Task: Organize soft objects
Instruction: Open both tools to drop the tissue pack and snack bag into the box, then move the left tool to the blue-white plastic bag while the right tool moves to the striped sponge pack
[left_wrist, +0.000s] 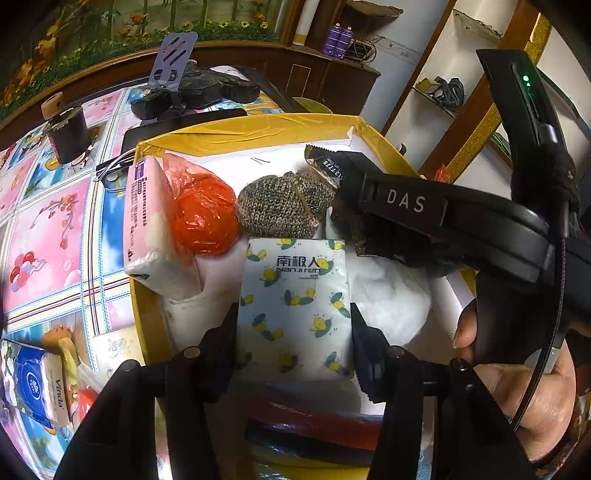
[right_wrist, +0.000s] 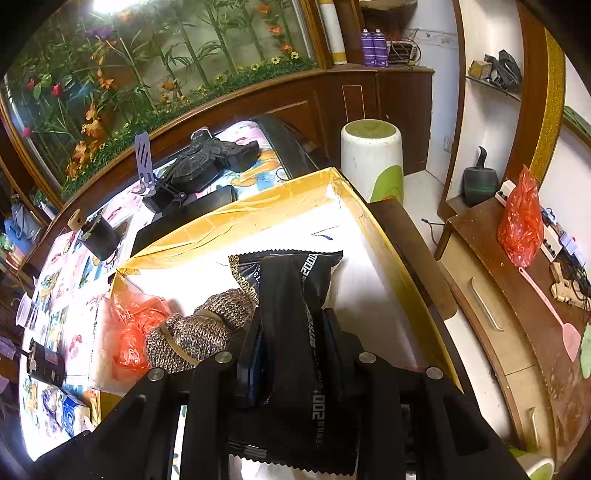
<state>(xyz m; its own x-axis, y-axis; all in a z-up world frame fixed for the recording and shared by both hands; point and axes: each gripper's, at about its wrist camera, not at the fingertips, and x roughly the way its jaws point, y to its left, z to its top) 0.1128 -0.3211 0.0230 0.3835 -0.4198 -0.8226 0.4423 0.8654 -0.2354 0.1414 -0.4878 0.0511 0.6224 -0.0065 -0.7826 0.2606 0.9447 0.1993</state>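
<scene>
Filling the middle, a yellow-rimmed box (left_wrist: 236, 131) holds everything. Left gripper (left_wrist: 294, 325) pinches a bee-print tissue pack (left_wrist: 295, 295) marked "Nanjiren" at 6 o'clock. Right gripper (right_wrist: 293, 343) squeezes a black packet (right_wrist: 295, 314) reading "200", a knitted bundle (right_wrist: 199, 332) touching at 9 o'clock.

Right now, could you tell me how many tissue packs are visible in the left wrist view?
3: the bee-print pack between the left gripper fingers, the pink pack at the box's left wall, the blue Vinda pack outside. Others may be hidden.
</scene>
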